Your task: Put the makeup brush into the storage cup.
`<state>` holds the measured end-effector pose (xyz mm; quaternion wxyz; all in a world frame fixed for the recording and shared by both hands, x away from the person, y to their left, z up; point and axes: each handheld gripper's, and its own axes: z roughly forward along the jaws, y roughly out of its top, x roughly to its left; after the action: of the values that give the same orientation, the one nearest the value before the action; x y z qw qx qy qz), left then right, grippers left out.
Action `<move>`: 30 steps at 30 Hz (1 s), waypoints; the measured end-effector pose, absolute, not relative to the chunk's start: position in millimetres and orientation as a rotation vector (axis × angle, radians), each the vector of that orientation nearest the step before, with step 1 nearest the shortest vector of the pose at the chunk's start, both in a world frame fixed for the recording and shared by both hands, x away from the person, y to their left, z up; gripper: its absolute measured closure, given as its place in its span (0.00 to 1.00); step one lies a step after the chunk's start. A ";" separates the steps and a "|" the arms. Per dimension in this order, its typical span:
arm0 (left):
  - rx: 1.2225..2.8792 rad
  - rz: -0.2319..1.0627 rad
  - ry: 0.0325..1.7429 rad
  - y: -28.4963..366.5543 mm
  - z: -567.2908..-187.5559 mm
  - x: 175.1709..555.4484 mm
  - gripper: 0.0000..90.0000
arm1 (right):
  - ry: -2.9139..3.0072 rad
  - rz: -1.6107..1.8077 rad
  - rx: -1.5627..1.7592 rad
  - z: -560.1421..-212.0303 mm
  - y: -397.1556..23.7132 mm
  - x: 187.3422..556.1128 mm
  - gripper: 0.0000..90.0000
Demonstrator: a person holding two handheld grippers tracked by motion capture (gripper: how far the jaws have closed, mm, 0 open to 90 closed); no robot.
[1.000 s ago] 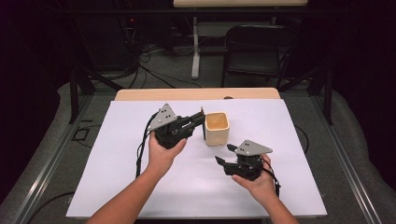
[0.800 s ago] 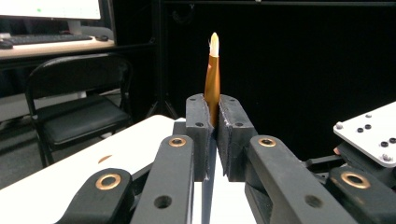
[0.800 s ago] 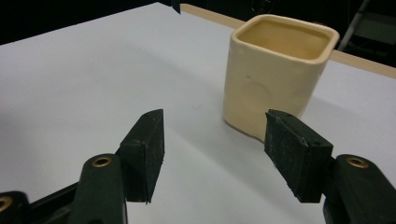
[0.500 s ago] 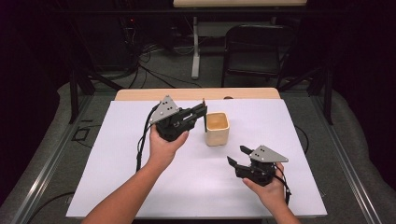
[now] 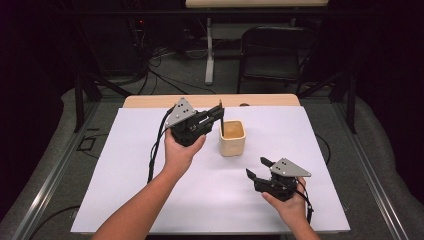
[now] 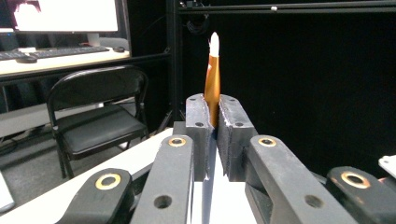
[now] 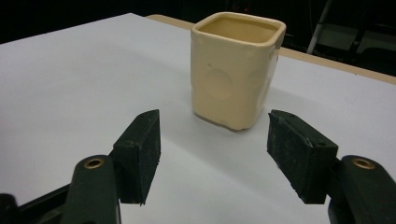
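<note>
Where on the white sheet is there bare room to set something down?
Free: the sheet left of the left gripper, and its far right corner beyond the cream cup. Crowded: mid-sheet, between the cup and the right gripper, plus the near edge under both forearms.

White surface (image 5: 150, 165) is lit bright and even, room behind pretty dark; close-up tool shots look slightly soft.

no readable text or labels anywhere.

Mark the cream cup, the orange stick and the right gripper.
cream cup (image 7: 236, 88), right gripper view, front wall.
orange stick (image 6: 212, 84), left gripper view, shaft above the jaws.
right gripper (image 5: 259, 167), high view, between its fingertips.
</note>
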<state>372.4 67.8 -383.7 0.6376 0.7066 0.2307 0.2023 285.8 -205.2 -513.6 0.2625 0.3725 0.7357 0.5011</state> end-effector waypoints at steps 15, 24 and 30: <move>1.607 0.486 0.524 41.7 -386.6 384.4 0.93 | 1.978 1.357 1.006 -516.6 -204.8 283.2 0.37; 1.639 0.502 0.551 31.2 -400.7 397.6 0.93 | 1.992 1.346 1.012 -518.3 -204.0 284.6 0.37; 1.647 0.484 0.561 25.0 -412.4 405.0 0.93 | 1.987 1.344 1.029 -519.4 -205.5 287.6 0.37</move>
<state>405.0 25.0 -412.4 0.6192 0.7162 0.2439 0.2103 287.6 -205.5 -519.4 0.2624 0.3804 0.7345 0.4969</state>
